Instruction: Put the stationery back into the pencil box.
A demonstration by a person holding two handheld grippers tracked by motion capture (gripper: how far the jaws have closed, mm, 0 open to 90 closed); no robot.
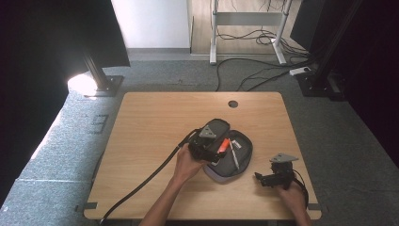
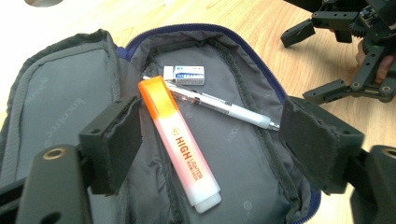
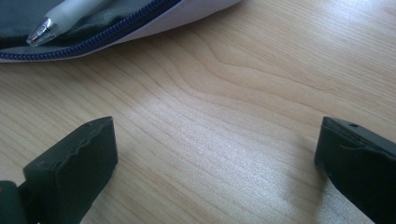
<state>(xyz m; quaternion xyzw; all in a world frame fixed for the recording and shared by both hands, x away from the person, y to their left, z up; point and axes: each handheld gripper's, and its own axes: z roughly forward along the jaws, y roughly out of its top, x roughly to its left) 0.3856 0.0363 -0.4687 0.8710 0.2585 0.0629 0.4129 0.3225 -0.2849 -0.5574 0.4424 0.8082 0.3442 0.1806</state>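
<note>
**Left gripper released above open case**

The case (image 2: 233, 154) lies open at the table's (image 1: 150, 141) near centre. Inside it lie a highlighter (image 2: 180, 144), a pen (image 2: 219, 105) and an eraser (image 2: 184, 74). The left gripper (image 2: 208, 140) hovers over the highlighter, jaws spread, apparently clear of it. The right gripper (image 3: 215, 158) rests on the table right of the case, jaws apart, nothing between them.
</note>
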